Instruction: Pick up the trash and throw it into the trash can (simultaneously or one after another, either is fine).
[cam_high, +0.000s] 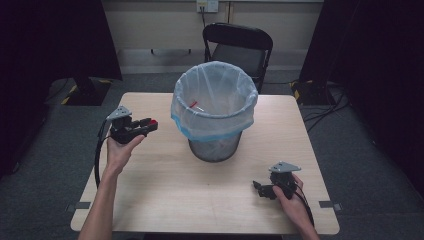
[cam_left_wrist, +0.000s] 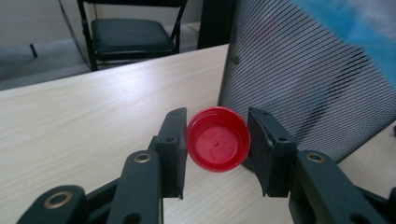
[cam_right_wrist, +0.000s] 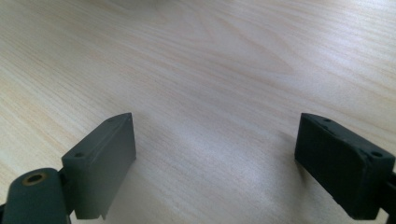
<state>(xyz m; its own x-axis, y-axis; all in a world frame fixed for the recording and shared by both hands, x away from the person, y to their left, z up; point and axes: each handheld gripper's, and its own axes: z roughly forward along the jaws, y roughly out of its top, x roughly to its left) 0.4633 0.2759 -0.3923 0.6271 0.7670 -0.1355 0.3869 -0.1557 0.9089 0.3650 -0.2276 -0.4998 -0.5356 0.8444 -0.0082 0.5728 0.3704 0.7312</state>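
My left gripper (cam_high: 151, 123) is held above the table's left side, shut on a red bottle cap (cam_left_wrist: 217, 138) whose hollow side faces the camera. The cap (cam_high: 153, 122) sits between the jaws and points toward the mesh waste bin (cam_high: 215, 145). That bin stands mid-table, lined with a pale blue bag (cam_high: 215, 100); a small red item (cam_high: 193, 104) lies inside. My right gripper (cam_high: 258, 187) rests low near the front right of the table, and in the right gripper view it (cam_right_wrist: 215, 161) is open over bare wood with nothing between its jaws.
The light wooden table (cam_high: 165, 190) has free surface in front of the bin. A black folding chair (cam_high: 239, 47) stands behind the table. Cables (cam_high: 325, 107) lie on the grey floor at the right, and dark curtains hang on both sides.
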